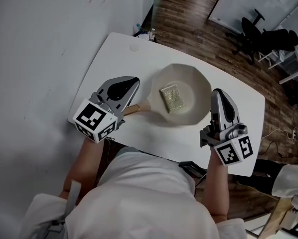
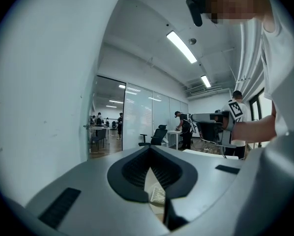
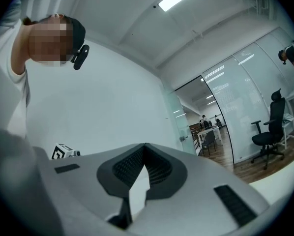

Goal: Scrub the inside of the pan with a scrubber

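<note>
Cream, many-sided pan (image 1: 189,78), wooden handle (image 1: 134,108); coarse woven square scrubber (image 1: 172,98) inside. Left of pan, left gripper (image 1: 134,83) clenched on nothing; right of pan, right gripper (image 1: 217,93) likewise.

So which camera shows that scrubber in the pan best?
The head view: the scrubber lies whole inside the pan. The left gripper view catches only a sliver of it, low in the frame. The right gripper view shows none of it.

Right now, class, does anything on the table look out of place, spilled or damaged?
Nothing stands out: the square yellow-green scrubber lies flat inside the cream wooden-handled pan on the white table; no spills.
</note>
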Tool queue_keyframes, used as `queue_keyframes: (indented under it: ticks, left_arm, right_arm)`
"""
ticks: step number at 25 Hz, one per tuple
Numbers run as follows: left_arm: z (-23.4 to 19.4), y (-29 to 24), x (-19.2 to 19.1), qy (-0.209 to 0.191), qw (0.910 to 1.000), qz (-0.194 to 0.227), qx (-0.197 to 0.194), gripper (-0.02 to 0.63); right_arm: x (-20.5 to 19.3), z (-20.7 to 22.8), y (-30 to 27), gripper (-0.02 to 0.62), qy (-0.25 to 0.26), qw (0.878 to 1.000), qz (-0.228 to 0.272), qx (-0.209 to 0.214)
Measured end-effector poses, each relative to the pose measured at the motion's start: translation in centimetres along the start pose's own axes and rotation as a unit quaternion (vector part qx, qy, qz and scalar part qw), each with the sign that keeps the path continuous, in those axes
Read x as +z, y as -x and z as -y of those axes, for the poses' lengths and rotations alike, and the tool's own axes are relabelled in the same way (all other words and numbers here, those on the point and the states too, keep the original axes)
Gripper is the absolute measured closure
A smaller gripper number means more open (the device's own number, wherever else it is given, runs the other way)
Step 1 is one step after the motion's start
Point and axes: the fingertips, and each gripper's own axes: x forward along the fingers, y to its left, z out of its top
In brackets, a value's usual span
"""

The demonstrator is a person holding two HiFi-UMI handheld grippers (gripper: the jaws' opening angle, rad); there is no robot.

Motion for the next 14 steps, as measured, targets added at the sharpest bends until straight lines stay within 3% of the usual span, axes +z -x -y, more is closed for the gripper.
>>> queue_keyframes:
  ticks: [14]
  left_arm:
    - [0.06, 0.03, -0.26, -0.004, 1.0000, -0.001, 0.001, 0.594]
  right_arm:
    - [0.55, -0.08, 0.26, 0.575, 0.000, 1.000, 0.009, -0.009]
